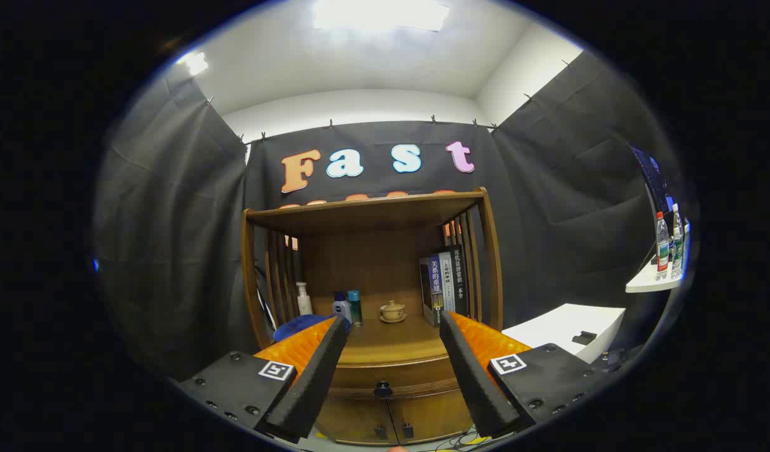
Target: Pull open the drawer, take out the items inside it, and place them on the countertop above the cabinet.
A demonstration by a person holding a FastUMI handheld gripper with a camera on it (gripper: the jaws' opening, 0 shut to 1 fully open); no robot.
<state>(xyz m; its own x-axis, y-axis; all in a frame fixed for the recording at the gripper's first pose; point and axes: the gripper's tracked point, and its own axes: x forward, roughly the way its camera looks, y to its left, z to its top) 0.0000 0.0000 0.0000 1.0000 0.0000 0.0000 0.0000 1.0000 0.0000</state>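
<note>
A brown wooden cabinet [372, 276] stands ahead against the black cloth wall. Its drawer [391, 375] is closed, with a small dark knob [382, 390] at the front, seen between my two fingers and beyond them. Above the drawer lies the wooden countertop [391, 342]. My gripper [392, 326] is open, its black fingers [316, 370] spread wide with nothing between them, some way short of the cabinet. What the drawer holds is hidden.
On the countertop stand a white pump bottle [304, 299], a small dark-capped bottle [341, 307], a teal bottle [355, 306], a small teacup on a saucer [392, 311] and upright books [444, 284]. A blue object [300, 326] lies at the left. Two doors [391, 417] sit under the drawer. A white box [564, 329] and a shelf with bottles [667, 248] are to the right.
</note>
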